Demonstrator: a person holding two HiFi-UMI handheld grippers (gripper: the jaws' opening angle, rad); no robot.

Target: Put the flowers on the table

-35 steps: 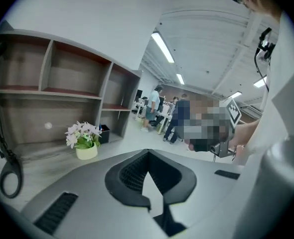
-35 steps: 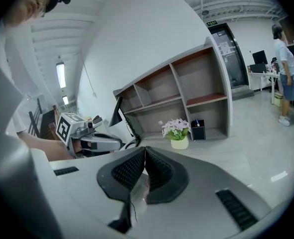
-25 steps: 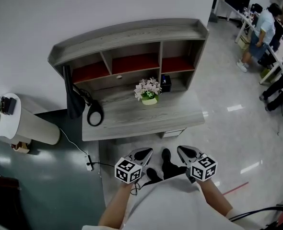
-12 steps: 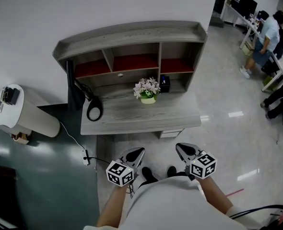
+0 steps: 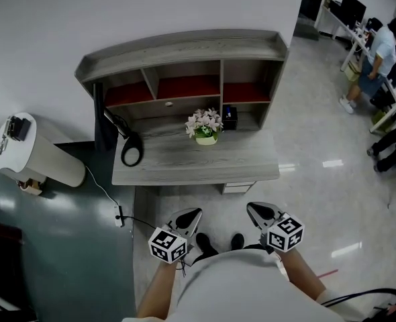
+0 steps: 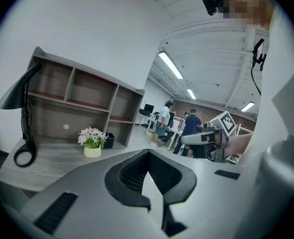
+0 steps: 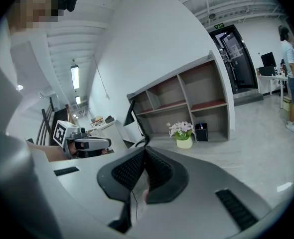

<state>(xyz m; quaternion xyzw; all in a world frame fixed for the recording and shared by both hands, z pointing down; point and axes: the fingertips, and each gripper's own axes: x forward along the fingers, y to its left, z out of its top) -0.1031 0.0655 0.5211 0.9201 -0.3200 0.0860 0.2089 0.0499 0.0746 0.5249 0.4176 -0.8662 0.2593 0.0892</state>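
Looks finished, or very nearly. Shows the flowers [image 5: 205, 125] in a pale pot, upright on the desk [image 5: 184, 170], toward its far side, just in front of the shelf unit [image 5: 184, 52] and just left of a small black box [image 5: 231, 117]. Shows a black lamp [image 5: 127, 151] at the far left of the desk, well apart from the pot. Holds the left tongs [image 5: 195, 212] and right tongs [image 5: 251, 207] low and near, over the floor, well apart from the desk. Keeps both pairs pressed tip to tip, with nothing between the jaws. Leaves little to do, judging by this. Cannot tell whether another spot on the desk was intended.
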